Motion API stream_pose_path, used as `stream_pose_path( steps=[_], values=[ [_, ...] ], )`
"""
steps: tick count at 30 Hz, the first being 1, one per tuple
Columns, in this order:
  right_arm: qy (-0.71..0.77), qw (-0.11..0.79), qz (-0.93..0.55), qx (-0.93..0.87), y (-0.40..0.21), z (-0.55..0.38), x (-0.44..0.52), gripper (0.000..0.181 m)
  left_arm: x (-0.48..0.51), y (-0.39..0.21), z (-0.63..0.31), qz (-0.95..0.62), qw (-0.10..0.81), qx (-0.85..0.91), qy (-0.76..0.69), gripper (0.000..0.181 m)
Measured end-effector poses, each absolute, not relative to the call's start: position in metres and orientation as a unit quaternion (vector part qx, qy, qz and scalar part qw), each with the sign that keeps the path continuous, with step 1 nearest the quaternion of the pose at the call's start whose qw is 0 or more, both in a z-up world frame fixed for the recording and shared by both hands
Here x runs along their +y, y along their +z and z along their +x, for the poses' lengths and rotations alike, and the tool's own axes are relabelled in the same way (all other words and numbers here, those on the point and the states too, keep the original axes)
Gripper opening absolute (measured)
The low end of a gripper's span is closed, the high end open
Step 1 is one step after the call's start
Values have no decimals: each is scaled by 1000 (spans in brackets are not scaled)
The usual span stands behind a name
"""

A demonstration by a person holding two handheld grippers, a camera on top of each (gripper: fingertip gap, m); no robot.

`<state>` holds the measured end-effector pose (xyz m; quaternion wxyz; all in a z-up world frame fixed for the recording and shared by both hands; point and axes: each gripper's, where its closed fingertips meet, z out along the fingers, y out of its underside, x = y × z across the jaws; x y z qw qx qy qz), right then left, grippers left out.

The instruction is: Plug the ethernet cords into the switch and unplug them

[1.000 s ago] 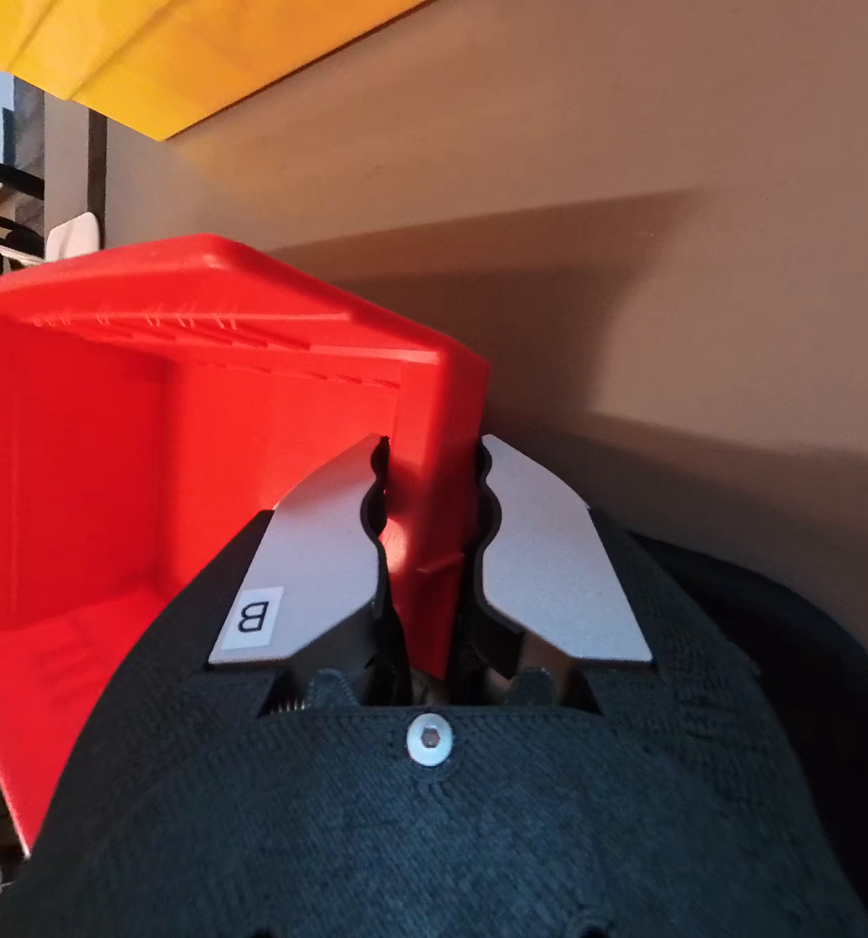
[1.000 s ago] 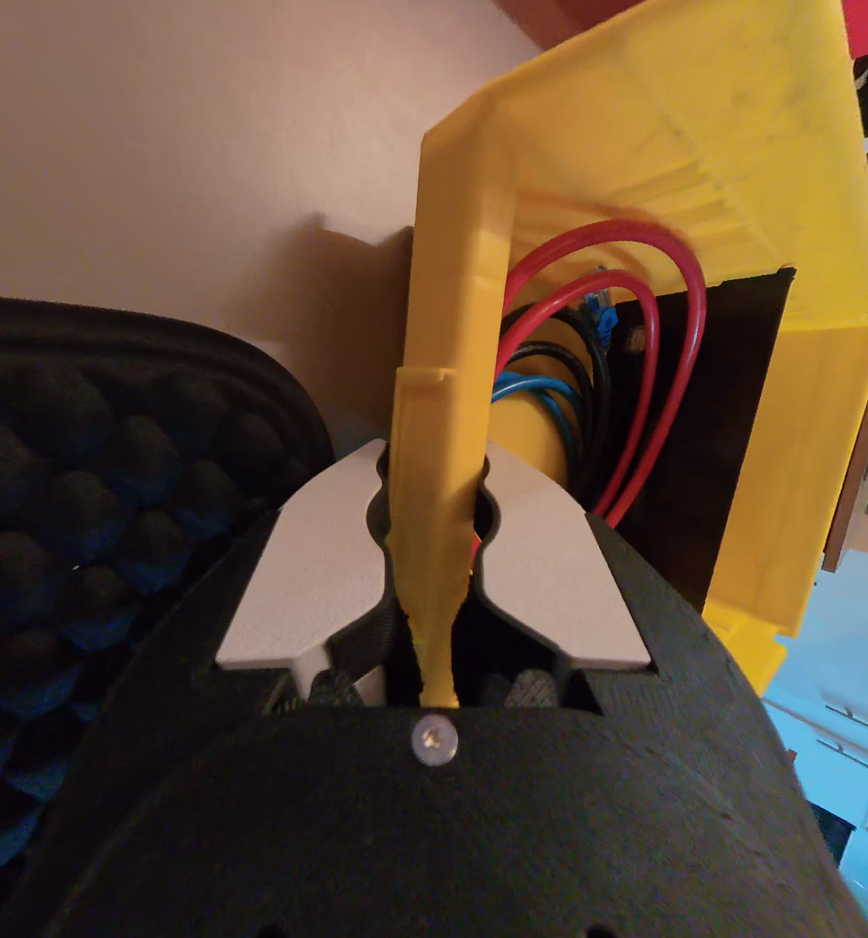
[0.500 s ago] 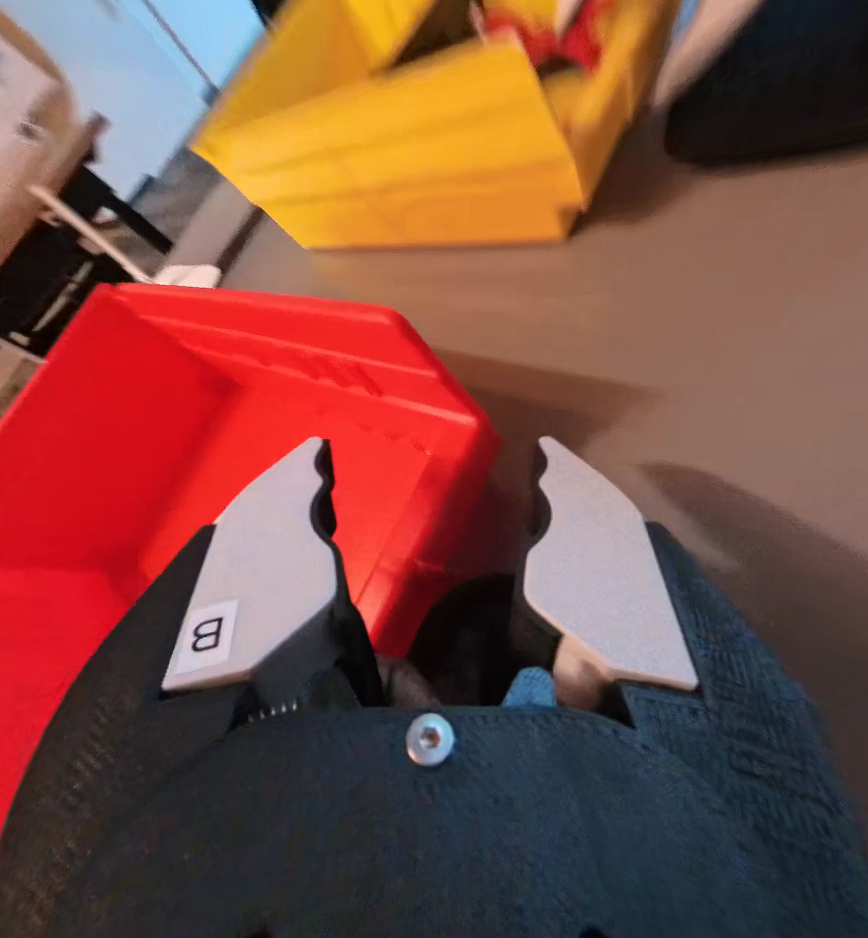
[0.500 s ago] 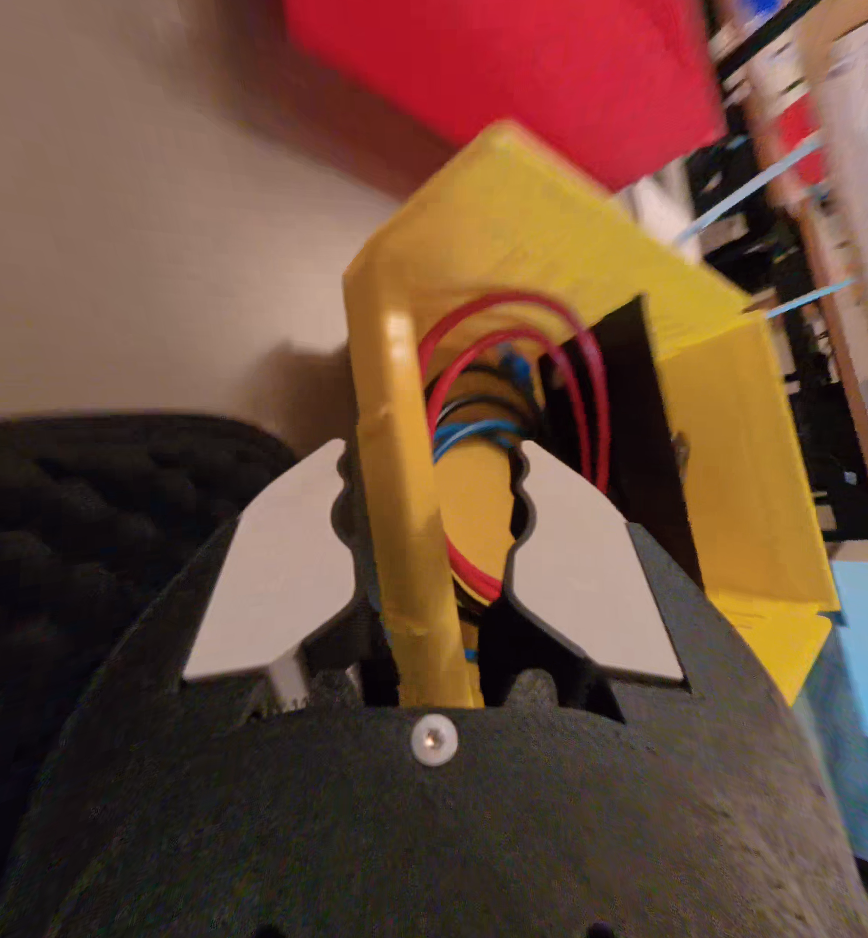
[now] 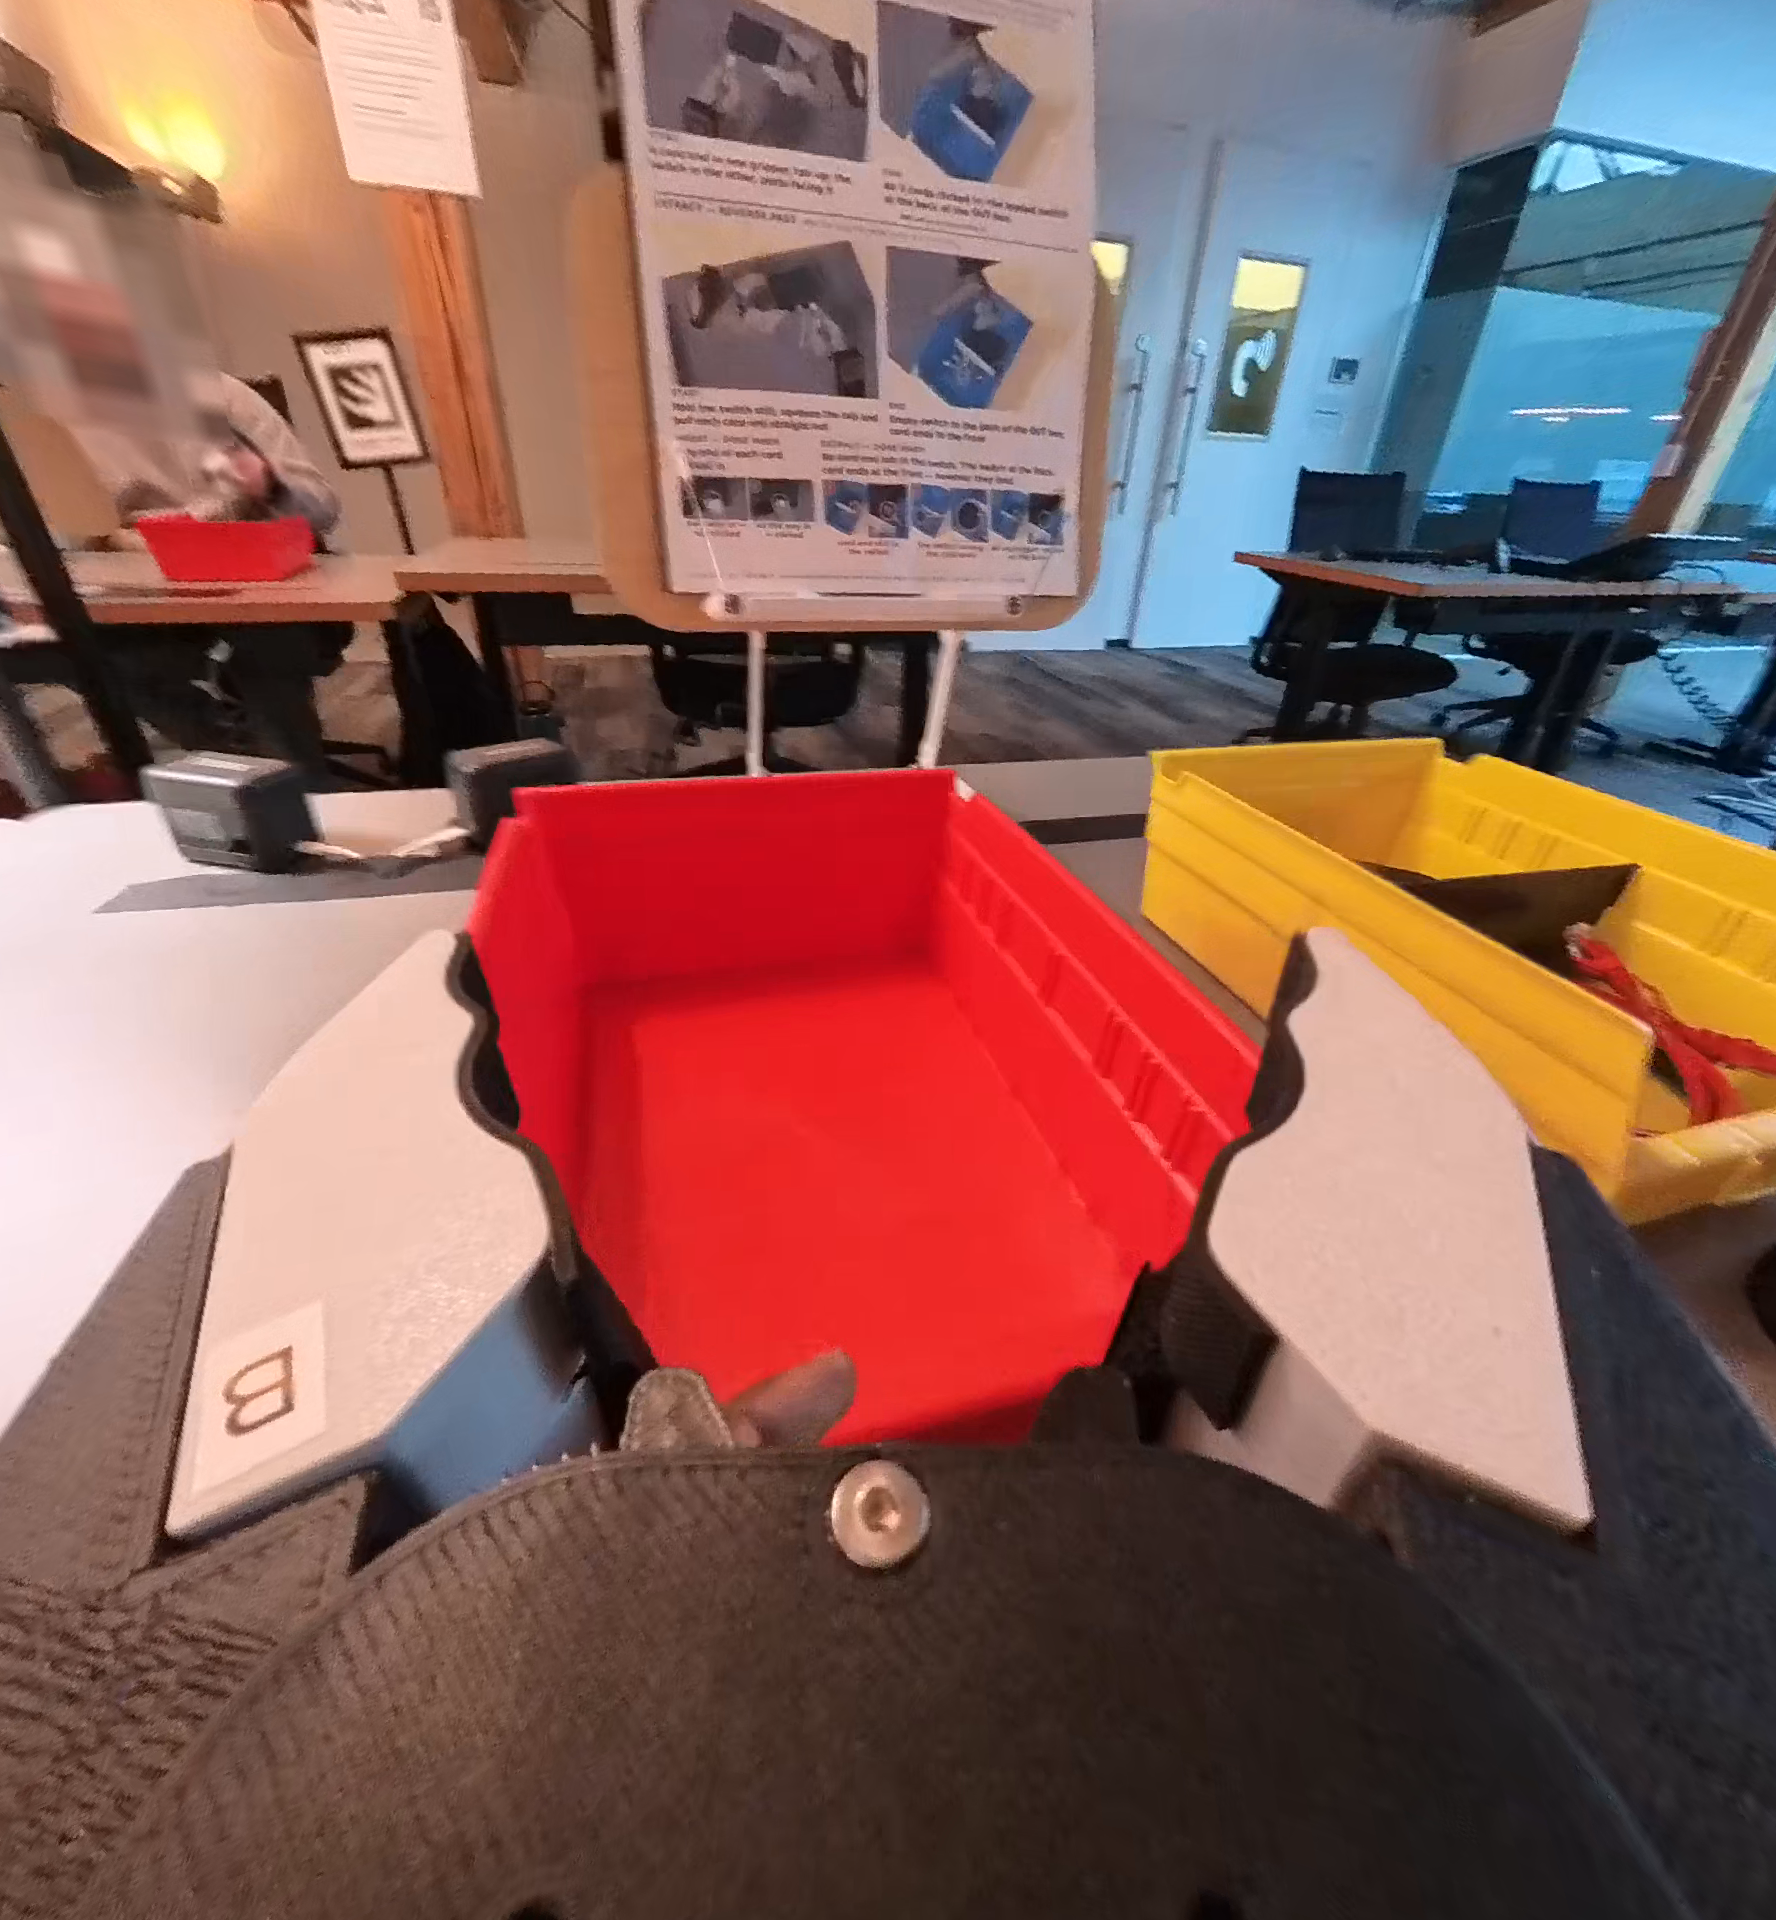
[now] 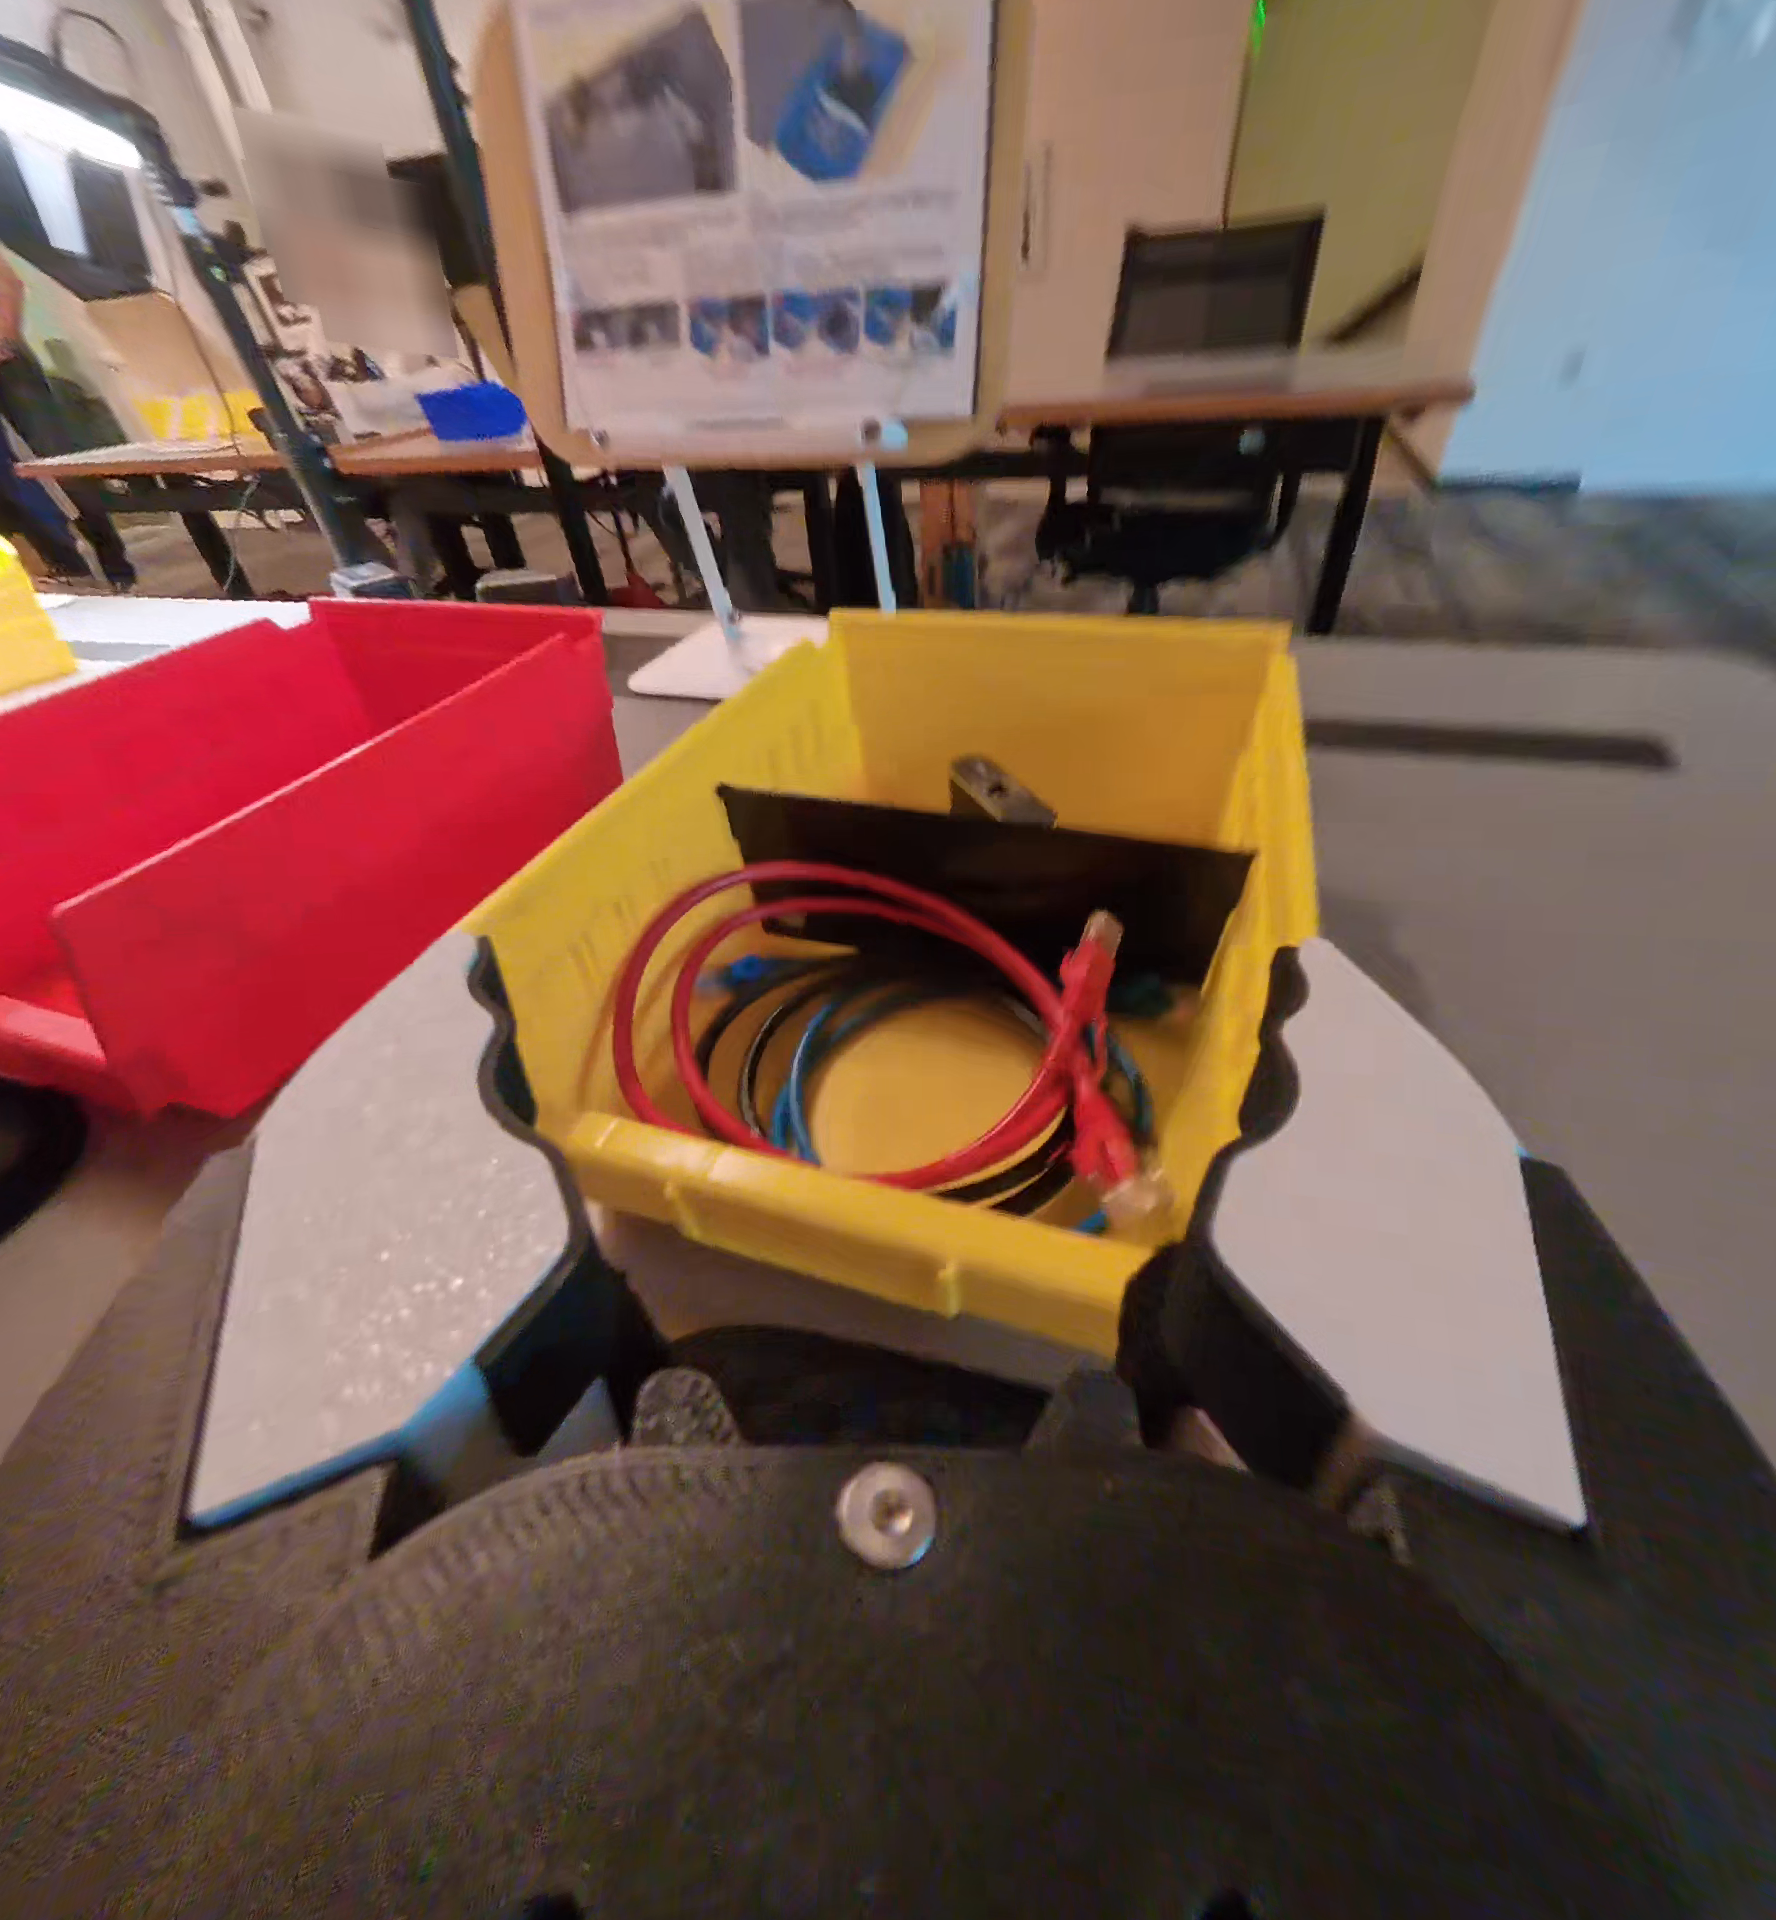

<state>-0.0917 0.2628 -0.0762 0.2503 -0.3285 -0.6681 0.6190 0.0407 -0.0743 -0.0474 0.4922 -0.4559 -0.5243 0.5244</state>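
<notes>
Two bins sit side by side: spread left gripper faces the red bin; spread right gripper faces the yellow bin holding coiled cords before a black divider, perhaps hiding the switch.

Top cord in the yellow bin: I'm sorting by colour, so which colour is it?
Red, clearest in the right wrist view.

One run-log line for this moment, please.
left gripper open, facing empty red bin | right gripper open, facing yellow bin | cords coiled inside
</notes>
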Motion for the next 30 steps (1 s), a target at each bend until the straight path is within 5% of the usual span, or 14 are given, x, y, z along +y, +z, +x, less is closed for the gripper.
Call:
stream_pose_path(
  steps=[4, 12, 30],
  values=[
    [582, 179, -379, -697, -108, -86, 248, 132, -51, -73, 26, -497, 477, -550, 472, 137],
    [511, 236, -358, -745, -134, -87, 239, 129, -36, -87, 20, -526, 460, -550, 458, 136],
    [490, 307, -300, -759, -59, -167, 195, 127, -64, -22, -52, -557, 460, -523, 452, 134]
  ],
)
